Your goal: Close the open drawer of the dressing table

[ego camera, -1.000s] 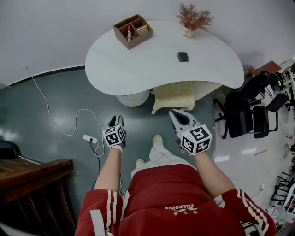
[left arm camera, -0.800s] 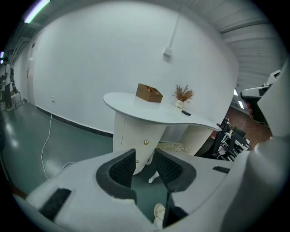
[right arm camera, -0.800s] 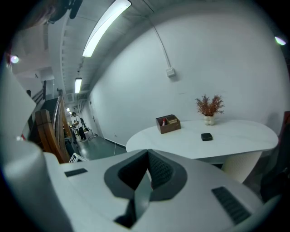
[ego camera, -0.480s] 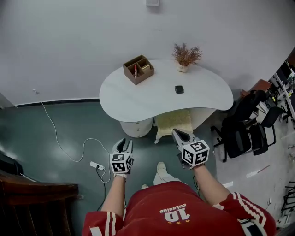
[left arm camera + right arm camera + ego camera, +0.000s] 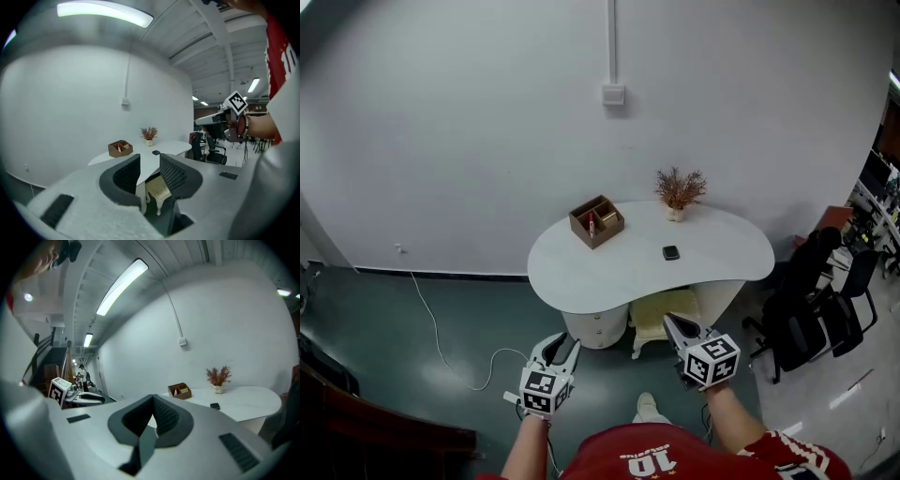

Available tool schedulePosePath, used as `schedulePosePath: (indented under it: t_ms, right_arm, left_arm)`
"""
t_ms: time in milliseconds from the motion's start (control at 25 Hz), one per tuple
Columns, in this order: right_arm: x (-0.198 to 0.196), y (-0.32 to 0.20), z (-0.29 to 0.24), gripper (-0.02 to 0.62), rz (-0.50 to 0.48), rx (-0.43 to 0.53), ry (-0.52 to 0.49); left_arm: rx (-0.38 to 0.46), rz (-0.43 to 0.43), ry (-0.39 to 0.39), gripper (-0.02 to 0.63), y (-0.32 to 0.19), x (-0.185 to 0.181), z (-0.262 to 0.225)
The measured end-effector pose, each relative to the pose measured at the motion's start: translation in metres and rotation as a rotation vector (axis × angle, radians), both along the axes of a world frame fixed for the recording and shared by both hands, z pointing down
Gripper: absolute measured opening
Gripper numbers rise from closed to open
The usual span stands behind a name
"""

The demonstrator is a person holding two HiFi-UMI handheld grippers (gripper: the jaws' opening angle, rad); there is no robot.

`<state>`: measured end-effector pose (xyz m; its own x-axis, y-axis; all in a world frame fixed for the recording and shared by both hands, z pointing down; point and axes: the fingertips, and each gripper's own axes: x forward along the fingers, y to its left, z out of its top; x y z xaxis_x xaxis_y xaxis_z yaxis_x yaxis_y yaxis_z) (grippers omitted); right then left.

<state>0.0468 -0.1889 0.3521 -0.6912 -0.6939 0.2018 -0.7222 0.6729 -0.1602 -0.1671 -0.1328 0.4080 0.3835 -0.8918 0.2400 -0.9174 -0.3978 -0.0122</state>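
The left tongs (image 5: 563, 343) are partly open and hold nothing. The right tongs (image 5: 670, 321) are shut with nothing in them. The drawers (image 5: 596, 328) sit under the table (image 5: 609, 272), ahead of the left tongs and well apart from them. I cannot tell which one is open. To do this well, step close, go low and push the front straight in. Far past the tongs, a box (image 5: 596, 221) holds a red pen (image 5: 592, 225). A vase (image 5: 677, 214) holds dry twigs.

White kidney-shaped dressing table (image 5: 619, 267) stands by the wall, drawer pedestal (image 5: 593, 328) under its left end.
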Motion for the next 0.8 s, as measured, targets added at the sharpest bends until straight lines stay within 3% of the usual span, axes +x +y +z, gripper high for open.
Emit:
schedulePosePath:
  t_ms: [120, 280, 520, 600, 800]
  right_arm:
    - [0.000, 0.004, -0.025, 0.005, 0.002, 0.051, -0.026]
    - [0.007, 0.016, -0.057, 0.005, 0.012, 0.107, -0.050]
    - [0.018, 0.042, -0.082, 0.005, 0.043, 0.167, -0.064]
    - [0.022, 0.051, -0.081, 0.005, 0.063, 0.173, -0.060]
    - [0.023, 0.072, -0.077, 0.005, 0.067, 0.179, -0.045]
  left_arm:
    - [0.064, 0.014, -0.032, 0.127, 0.018, -0.006, -0.034]
    - [0.148, -0.014, 0.043, 0.127, 0.039, -0.019, -0.076]
    - [0.218, -0.048, 0.337, 0.115, 0.069, -0.042, -0.120]
    - [0.222, -0.047, 0.396, 0.115, 0.078, -0.048, -0.127]
    - [0.264, -0.077, 0.374, 0.081, 0.097, -0.049, -0.144]
